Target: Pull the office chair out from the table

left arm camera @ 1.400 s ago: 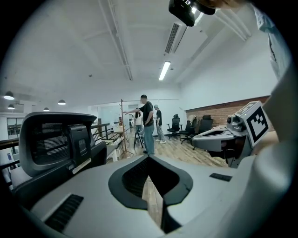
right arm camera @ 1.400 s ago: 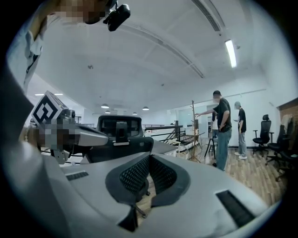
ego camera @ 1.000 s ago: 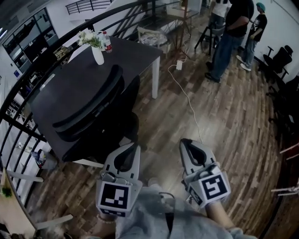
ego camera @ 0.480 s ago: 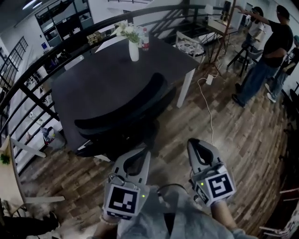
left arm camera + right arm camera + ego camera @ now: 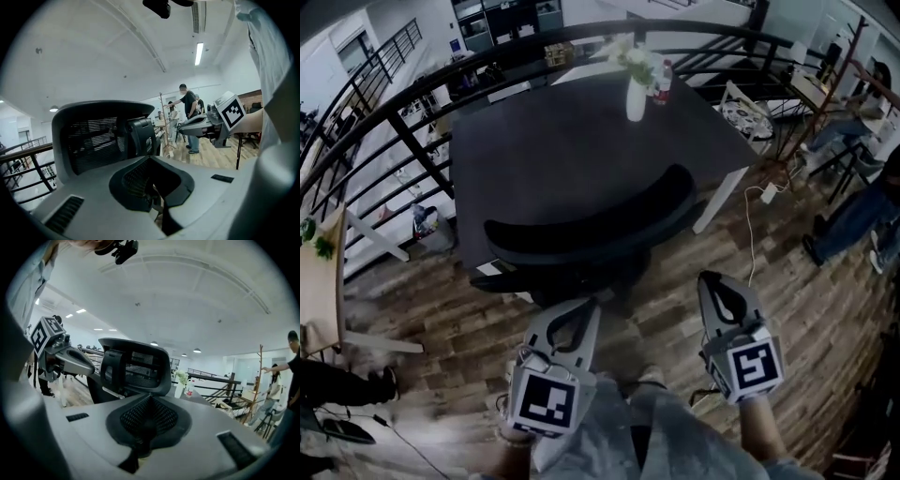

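office chair point(image 5: 591, 227) is tucked against the near edge of the dark worktop point(image 5: 553, 141), seat under it, back towards the jaws; backrest's long axis runs crosswise to the line both jaws point along, its right end tipped slightly further away; chair faces the worktop, away from the person

left gripper point(image 5: 585, 306): jaws clenched, nothing between them; tips just short of the chair's lower back, contact not clear from the head view; in the left gripper view the mesh backrest point(image 5: 93, 140) stands ahead and to the left of the jaw line

right gripper point(image 5: 713, 279): jaws clenched and empty; chair back is ahead and left of them, clearly apart; in the right gripper view the backrest point(image 5: 136, 365) sits ahead, just left of centre

both grippers are side by side, roughly parallel, nosed a little below level at the chair, marker cubes on top at the rear; left wrist point(image 5: 512, 437) and right forearm point(image 5: 757, 439) come in from the bottom edge

beyond the chair, at the worktop's far edge: white vase point(image 5: 636, 98) with flowers, bottle point(image 5: 664, 82) just beside it
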{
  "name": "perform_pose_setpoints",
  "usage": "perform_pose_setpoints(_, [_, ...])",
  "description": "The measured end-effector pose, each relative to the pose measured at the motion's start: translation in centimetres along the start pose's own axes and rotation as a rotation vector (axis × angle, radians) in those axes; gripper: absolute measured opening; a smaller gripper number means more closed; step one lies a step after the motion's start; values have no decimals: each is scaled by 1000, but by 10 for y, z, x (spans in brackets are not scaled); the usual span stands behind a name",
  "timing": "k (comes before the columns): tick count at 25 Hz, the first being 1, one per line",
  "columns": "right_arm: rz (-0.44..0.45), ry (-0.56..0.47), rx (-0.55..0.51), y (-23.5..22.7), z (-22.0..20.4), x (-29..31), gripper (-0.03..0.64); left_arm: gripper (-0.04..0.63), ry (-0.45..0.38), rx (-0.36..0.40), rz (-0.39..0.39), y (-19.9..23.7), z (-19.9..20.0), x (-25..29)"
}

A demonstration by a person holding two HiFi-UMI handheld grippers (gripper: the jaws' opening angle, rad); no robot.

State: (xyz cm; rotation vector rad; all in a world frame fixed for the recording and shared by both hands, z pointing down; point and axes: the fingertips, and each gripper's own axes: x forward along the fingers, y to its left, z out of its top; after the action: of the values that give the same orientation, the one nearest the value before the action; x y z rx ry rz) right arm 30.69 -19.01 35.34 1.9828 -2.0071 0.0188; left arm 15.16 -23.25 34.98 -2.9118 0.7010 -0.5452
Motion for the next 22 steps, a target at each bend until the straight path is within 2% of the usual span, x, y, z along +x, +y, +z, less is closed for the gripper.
perform_pose_setpoints(2, [37, -9, -53, -9, -2, 10, 0, 12, 12, 34, 57, 6, -4, 0])
perform_pose_setpoints(6, [90, 2, -210, -23, -5, 29, 7, 12, 62, 165, 163, 21, -14, -4])
perform_pose_setpoints(10, [174, 27, -364, -30, -6, 47, 83, 17, 131, 328, 263, 40, -18, -14])
perform_pose_setpoints(13, [232, 52, -487, -33, -9, 60, 136, 23, 193, 404, 288, 52, -27, -23])
perform_pose_setpoints(16, [296, 78, -629, -34, -15, 75, 187, 69, 257, 464, 294, 64, -38, -28])
perform_pose_setpoints(18, [330, 91, -749, -35, -16, 84, 191, 92, 299, 517, 300, 74, -43, -29])
perform_pose_setpoints(22, [417, 129, -935, -30, -27, 102, 221, 127, 400, 679, 316, 93, -58, -30])
